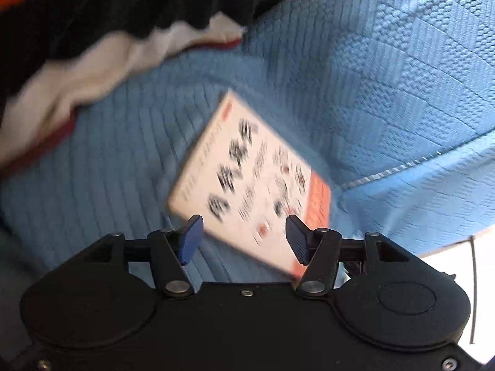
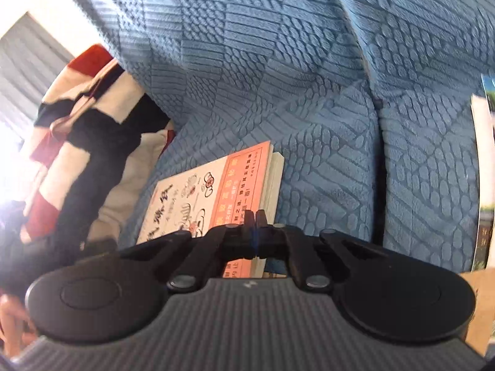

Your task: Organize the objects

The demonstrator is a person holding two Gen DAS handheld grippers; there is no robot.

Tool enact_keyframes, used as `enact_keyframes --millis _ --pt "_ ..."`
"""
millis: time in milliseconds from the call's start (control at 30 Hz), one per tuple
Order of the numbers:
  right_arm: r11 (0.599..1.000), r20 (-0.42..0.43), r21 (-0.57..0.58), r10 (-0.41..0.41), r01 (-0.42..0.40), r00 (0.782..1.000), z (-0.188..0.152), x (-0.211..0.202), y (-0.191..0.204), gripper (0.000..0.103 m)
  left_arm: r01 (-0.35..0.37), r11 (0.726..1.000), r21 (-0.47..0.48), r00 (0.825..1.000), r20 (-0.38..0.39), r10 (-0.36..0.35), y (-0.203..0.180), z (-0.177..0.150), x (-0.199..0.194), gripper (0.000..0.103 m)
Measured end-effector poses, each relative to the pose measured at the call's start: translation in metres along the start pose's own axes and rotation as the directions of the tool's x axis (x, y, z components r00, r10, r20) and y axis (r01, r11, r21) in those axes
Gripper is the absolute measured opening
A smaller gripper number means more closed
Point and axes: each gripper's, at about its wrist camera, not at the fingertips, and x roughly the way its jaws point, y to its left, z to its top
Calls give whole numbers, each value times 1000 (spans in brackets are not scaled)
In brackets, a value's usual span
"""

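A book (image 1: 247,170) with a white cover, black lettering and an orange band lies on a blue textured sofa cover (image 1: 371,92). My left gripper (image 1: 244,225) hovers over the book's near edge. It is open, its blue pads (image 1: 191,241) apart and touching nothing. In the right wrist view the same book (image 2: 216,185) lies with its page edges facing right. My right gripper (image 2: 256,216) is shut, its tips together in front of the orange band. I see nothing between the tips.
A black, white, red and orange striped cushion (image 1: 92,61) (image 2: 92,154) lies left of the book. More printed matter (image 2: 482,154) stands at the right edge, with a cardboard box (image 2: 476,303) below it. A hand (image 2: 12,318) shows at lower left.
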Motion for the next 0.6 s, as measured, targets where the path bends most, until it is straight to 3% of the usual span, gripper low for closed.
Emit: enact_keyframes --millis 133,333,600 --pt "999 -1 22 24 -24 1000 -1 -4 -4 3 90 991 -95 991 -95 -99 -3 -22 17 57" --pt "999 -4 27 38 -38 999 -2 -5 -4 3 126 962 -244 965 -194 -175 -3 -42 55 57" --pt "998 -26 -11 58 -58 998 -3 4 -3 3 127 928 -350 965 -172 -197 -5 -56 84 54"
